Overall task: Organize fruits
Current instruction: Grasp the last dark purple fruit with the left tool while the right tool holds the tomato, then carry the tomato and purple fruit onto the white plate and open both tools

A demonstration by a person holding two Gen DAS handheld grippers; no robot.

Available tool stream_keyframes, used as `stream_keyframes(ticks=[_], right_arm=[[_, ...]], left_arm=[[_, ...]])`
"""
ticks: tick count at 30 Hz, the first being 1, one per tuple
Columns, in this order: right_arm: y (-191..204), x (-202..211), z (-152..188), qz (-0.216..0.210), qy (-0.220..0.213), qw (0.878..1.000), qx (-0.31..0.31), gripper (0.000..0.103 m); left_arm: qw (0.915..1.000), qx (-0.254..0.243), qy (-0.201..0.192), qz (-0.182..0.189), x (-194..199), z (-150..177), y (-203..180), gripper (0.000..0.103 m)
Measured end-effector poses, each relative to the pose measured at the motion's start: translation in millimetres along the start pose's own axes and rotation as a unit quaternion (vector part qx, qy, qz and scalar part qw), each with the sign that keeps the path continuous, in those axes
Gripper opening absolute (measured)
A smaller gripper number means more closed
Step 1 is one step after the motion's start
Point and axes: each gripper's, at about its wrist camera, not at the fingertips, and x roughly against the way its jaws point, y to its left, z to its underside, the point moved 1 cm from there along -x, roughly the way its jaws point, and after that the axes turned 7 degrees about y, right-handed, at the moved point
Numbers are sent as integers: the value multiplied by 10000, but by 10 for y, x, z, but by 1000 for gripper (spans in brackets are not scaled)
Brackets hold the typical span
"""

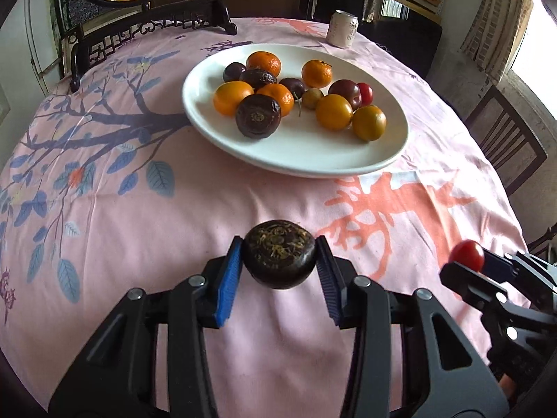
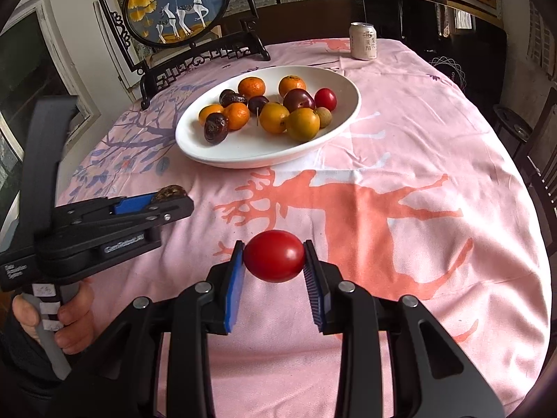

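My left gripper [image 1: 279, 256] is shut on a dark brown wrinkled fruit [image 1: 279, 252] and holds it above the pink tablecloth, short of the plate. My right gripper [image 2: 273, 256] is shut on a red cherry tomato [image 2: 274, 255], also above the cloth. A white oval plate [image 1: 313, 153] ahead holds several oranges, dark plums, brown fruits and a red tomato; it also shows in the right wrist view [image 2: 243, 153]. The left gripper [image 2: 167, 200] appears at the left of the right wrist view. The right gripper [image 1: 468, 261] appears at the right of the left wrist view.
A drink can [image 1: 343, 29] stands on the far side of the table [image 2: 417, 139]. A dark-framed round deer picture [image 2: 177, 3] stands at the far left edge. Wooden chairs [image 1: 504, 146] stand to the right of the table.
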Motion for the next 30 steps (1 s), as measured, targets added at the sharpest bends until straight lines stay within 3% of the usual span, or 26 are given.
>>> stream_keyframes(ticks=[7, 12, 21, 26, 30], right_arm=[[144, -81, -64, -76, 109, 9998, 148, 33], [252, -111, -269, -105, 136, 9991, 375, 33], [217, -471, -1084, 218, 153, 9968, 747, 33], [175, -738, -1251, -92, 481, 9962, 726, 33], [180, -823, -1255, -99, 497, 9963, 695, 33]], left_arm=[[9991, 53, -317, 283, 463, 45, 131, 42], [9989, -107, -388, 247, 568, -295, 134, 43], [10000, -2, -35, 66, 3, -1314, -55, 43], [9998, 99, 146, -58, -313, -1581, -109, 43], [9996, 147, 215, -51, -428, -1640, -90, 43]])
